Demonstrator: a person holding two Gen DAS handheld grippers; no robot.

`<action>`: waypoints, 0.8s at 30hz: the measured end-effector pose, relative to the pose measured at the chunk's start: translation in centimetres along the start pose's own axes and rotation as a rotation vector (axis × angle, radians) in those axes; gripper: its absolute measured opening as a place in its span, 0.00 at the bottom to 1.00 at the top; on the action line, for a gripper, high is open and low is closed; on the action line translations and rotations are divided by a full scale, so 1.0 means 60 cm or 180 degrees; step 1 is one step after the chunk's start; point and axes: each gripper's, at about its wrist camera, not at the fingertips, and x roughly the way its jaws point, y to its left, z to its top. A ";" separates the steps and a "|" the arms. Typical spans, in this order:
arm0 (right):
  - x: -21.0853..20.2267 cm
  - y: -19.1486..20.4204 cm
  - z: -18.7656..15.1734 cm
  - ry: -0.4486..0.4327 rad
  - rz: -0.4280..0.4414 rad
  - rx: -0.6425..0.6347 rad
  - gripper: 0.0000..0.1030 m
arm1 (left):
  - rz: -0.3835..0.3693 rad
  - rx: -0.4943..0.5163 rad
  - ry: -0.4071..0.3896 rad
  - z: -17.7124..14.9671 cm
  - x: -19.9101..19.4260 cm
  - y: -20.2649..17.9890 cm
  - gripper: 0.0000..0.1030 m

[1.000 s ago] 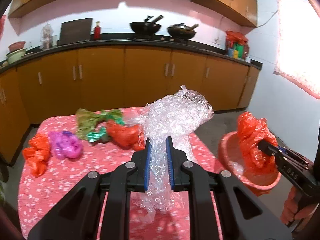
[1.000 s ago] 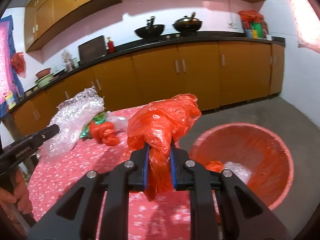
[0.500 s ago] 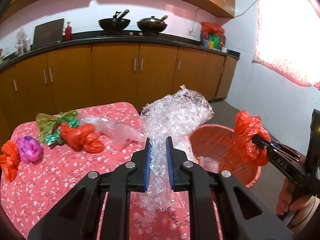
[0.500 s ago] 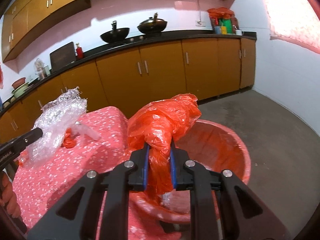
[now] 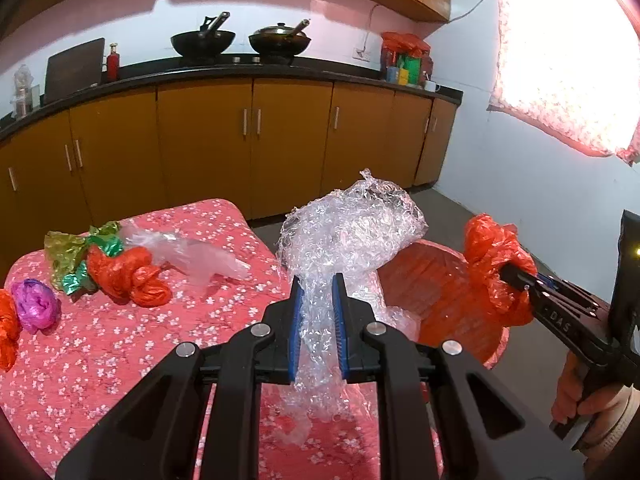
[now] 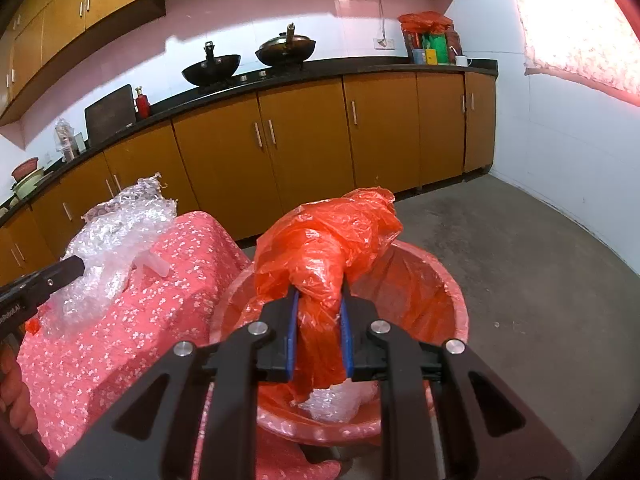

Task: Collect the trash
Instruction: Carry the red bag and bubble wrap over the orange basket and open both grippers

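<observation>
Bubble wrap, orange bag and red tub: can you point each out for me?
bubble wrap (image 5: 352, 228), left wrist view, on its crumpled top above the jaws.
orange bag (image 6: 328, 240), right wrist view, on its bulging upper part.
red tub (image 6: 452, 292), right wrist view, on its inner right wall.

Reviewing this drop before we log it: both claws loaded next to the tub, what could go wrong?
1. The orange bag clamped in the right claw is crumpled film; it may cling when released over the red tub.
2. The bubble wrap in the left claw trails low over the tablecloth and could snag or miss the tub.
</observation>
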 end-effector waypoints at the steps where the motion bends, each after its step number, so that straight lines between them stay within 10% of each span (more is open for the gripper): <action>1: 0.001 0.000 -0.001 0.0005 -0.0004 -0.0001 0.17 | -0.0006 0.0004 0.0007 -0.001 0.002 -0.004 0.14; 24: 0.054 -0.062 -0.014 0.0211 -0.0288 -0.0046 0.18 | -0.0325 0.0071 0.0370 -0.003 0.147 -0.097 0.14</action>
